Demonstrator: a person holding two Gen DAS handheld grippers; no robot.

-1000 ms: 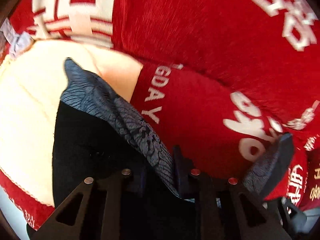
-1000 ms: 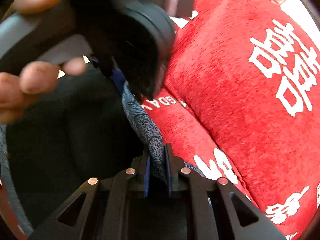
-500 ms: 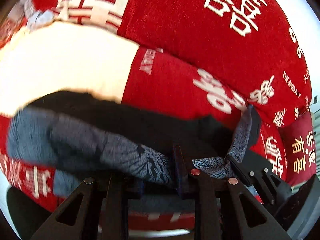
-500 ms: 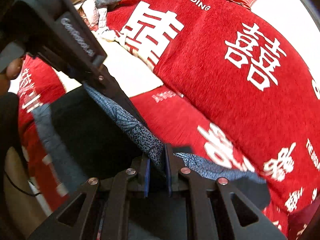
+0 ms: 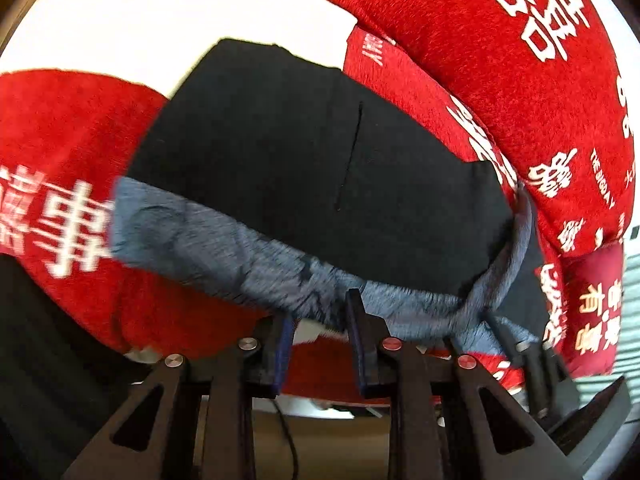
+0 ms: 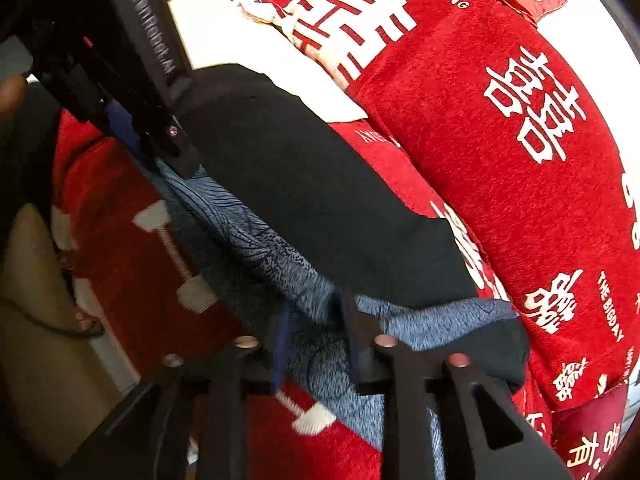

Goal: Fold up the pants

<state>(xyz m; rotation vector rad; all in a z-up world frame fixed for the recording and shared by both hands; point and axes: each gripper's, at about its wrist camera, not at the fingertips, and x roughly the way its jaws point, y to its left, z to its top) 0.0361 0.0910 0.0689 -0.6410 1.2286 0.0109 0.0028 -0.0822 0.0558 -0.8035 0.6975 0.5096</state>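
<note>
While both grippers sit at waistband edge, fold looks unfinished. Left gripper (image 5: pixel 320 334): jaws spread, grey patterned waistband (image 5: pixel 240 256) just ahead of tips, not pinched. Right gripper (image 6: pixel 316 340): jaws apart, waistband cloth lying between them; whether it is held, cannot tell. Pants (image 5: pixel 304 160), black, spread ahead of both jaws on red bedspread (image 5: pixel 500 80). Risk: soft quilt ridges beneath let cloth slump or skew; closing jaws low could catch bedspread pile along with waistband.
</note>
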